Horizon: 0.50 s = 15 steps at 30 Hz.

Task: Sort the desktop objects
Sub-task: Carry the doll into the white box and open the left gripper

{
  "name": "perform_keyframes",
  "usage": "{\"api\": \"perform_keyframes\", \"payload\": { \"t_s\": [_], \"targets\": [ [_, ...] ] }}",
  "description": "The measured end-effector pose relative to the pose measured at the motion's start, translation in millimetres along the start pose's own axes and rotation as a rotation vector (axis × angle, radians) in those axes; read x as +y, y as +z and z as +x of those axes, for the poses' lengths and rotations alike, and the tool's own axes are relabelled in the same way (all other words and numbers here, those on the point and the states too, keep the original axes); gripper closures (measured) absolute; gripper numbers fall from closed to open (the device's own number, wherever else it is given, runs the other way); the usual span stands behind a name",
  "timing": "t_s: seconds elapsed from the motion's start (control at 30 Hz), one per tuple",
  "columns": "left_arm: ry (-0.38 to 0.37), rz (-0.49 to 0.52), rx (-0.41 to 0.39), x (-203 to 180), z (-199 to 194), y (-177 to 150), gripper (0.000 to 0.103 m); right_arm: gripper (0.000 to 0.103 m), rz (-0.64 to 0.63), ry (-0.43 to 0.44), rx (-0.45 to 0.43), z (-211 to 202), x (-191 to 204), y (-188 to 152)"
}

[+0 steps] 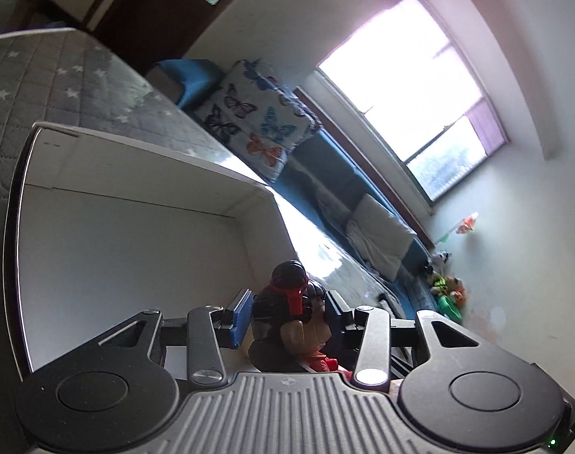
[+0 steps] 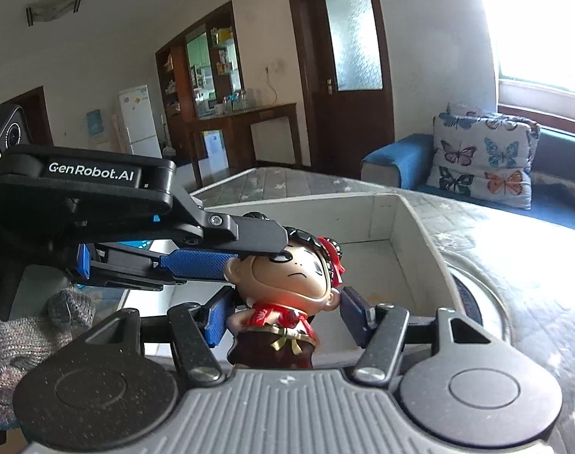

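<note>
Setting: living room, star-quilted surface (image 1: 98, 87) carrying a white open box (image 2: 397, 204), blue sofa beyond.
Figurine: cartoon doll figurine (image 2: 287, 287) in red top, hanging just in front of the box's near wall, above its rim, not yet inside.
Left gripper (image 1: 287, 312): blue pads clamping the doll's head.
Right gripper (image 2: 283, 314): blue pads sitting at the neck; contact looks likely but I cannot tell.
Progress: box showing empty inside; doll being carried, drop-in still left.

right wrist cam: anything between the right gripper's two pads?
Yes. The figurine stands between the right gripper's pads, its body at the blue pad. The left gripper holds its head from the side. Behind it is the white box.
</note>
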<state>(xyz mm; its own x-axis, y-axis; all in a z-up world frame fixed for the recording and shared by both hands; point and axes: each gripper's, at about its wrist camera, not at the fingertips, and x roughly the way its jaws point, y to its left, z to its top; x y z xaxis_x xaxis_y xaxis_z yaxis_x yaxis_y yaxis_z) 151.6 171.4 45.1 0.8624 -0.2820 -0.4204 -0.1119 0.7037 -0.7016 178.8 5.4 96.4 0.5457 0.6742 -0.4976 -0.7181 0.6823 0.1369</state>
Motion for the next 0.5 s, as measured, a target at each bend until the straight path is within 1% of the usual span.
{"api": "perform_keyframes", "payload": {
  "t_s": [0.13,0.37,0.5],
  "targets": [
    [0.029,-0.030,0.018,14.8,15.9,6.1,0.057,0.041,0.003,0.007,0.044,22.8,-7.6,2.0],
    [0.046,-0.091,0.039,33.8,36.8,12.4,0.058,0.041,0.002,0.013,0.100,47.4,-19.4,-0.3],
    [0.055,-0.092,0.042,36.9,40.1,12.9,0.059,0.041,0.004,0.013,0.121,56.8,-21.4,-0.7]
  ]
}}
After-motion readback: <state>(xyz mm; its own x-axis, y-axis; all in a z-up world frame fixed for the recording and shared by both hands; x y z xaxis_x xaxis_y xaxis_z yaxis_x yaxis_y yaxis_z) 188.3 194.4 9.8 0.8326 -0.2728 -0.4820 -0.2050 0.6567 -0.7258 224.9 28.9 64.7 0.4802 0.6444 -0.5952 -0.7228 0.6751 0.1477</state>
